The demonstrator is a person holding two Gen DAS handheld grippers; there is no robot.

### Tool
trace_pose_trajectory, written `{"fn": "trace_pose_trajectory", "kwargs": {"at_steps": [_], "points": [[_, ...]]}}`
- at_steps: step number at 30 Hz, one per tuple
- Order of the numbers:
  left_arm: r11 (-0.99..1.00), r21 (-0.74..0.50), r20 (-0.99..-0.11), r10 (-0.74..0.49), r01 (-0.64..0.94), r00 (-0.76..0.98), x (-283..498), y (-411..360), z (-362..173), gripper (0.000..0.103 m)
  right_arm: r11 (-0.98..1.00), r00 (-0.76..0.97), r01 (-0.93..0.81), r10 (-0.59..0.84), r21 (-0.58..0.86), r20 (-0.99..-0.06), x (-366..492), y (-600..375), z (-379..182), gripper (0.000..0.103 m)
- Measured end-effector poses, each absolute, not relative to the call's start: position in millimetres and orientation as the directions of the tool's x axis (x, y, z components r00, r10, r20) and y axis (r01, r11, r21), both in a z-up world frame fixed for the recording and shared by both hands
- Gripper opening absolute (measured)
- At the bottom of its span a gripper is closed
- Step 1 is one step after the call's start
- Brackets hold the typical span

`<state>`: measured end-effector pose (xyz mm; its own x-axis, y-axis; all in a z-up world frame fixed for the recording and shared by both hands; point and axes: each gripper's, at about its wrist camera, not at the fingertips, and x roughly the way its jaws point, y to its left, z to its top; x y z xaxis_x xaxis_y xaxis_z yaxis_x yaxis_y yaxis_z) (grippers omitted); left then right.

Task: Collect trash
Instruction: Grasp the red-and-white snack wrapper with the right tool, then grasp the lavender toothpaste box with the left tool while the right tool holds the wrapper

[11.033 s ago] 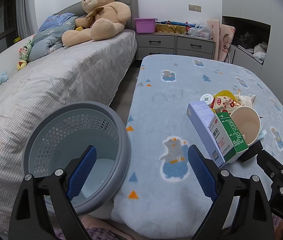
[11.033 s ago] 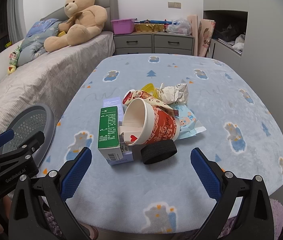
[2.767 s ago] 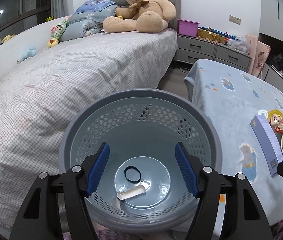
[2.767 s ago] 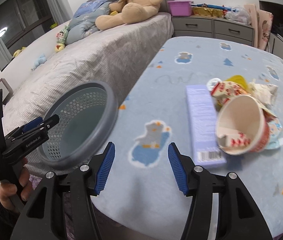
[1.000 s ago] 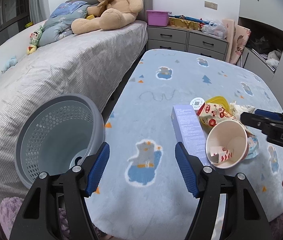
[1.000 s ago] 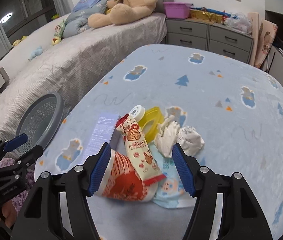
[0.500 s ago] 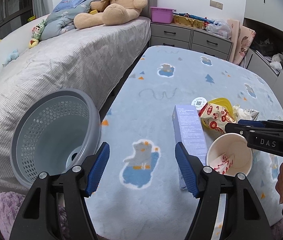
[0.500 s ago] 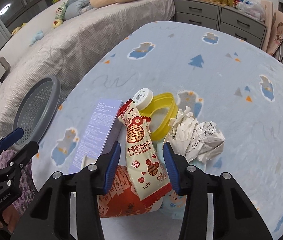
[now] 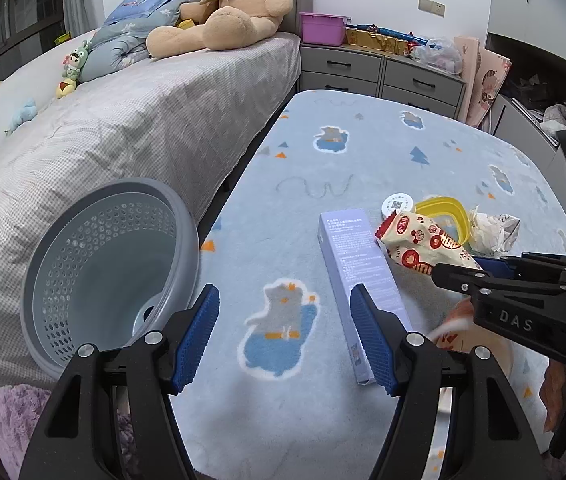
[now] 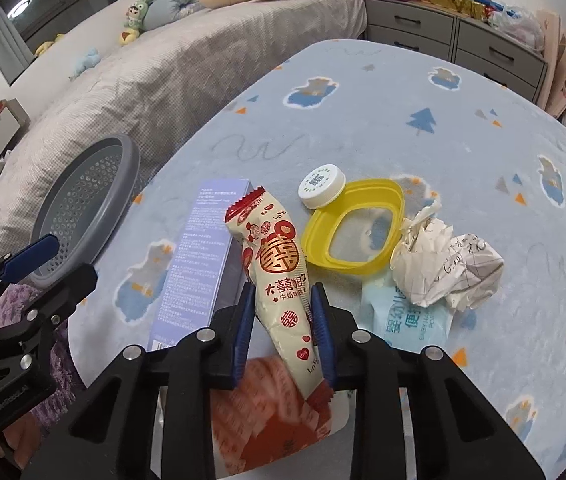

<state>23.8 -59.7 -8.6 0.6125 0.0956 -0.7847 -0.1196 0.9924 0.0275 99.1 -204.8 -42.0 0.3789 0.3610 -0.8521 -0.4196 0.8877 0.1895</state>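
Note:
A red-and-cream snack wrapper (image 10: 279, 256) lies across a tipped red paper cup (image 10: 271, 412) on the blue blanket-covered table (image 10: 363, 120). My right gripper (image 10: 281, 300) is closing, and its blue pads touch both sides of the wrapper's lower half. Beside it lie a lilac box (image 10: 203, 248), a yellow lid (image 10: 395, 208), a white cap (image 10: 321, 184), crumpled paper (image 10: 447, 268) and a wipes pack (image 10: 407, 316). My left gripper (image 9: 283, 300) hangs open and empty over the table's near edge, between the grey basket (image 9: 111, 256) and the lilac box (image 9: 357, 264).
A grey-checked bed (image 9: 143, 120) with a teddy bear (image 9: 223, 8) runs along the left, the basket leaning against it. Grey drawers (image 9: 383, 72) stand behind the table. A purple fluffy thing (image 9: 15, 420) lies below the basket.
My right gripper has dropped closer to the trash pile and its jaws have narrowed onto the snack wrapper. The left gripper has stayed put and open.

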Motion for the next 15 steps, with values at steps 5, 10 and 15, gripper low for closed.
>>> {"fn": "trace_pose_trajectory", "kwargs": {"at_steps": [5,10,15], "points": [[0.993,0.022,-0.787,0.090,-0.119,0.610,23,-59,-10,0.065,0.883,0.414,-0.425,0.384,0.198,-0.825,79,-210,-32,0.027],[0.995,0.010,-0.795,0.068,-0.098,0.603,24,-60,-12,0.065,0.893,0.447,-0.394,0.393,0.217,-0.803,64,-221,-25,0.027],[0.998,-0.011,-0.808,0.023,-0.054,0.588,31,-67,-13,0.065,0.915,0.501,-0.327,0.379,0.236,-0.778,54,-244,-12,0.026]]}}
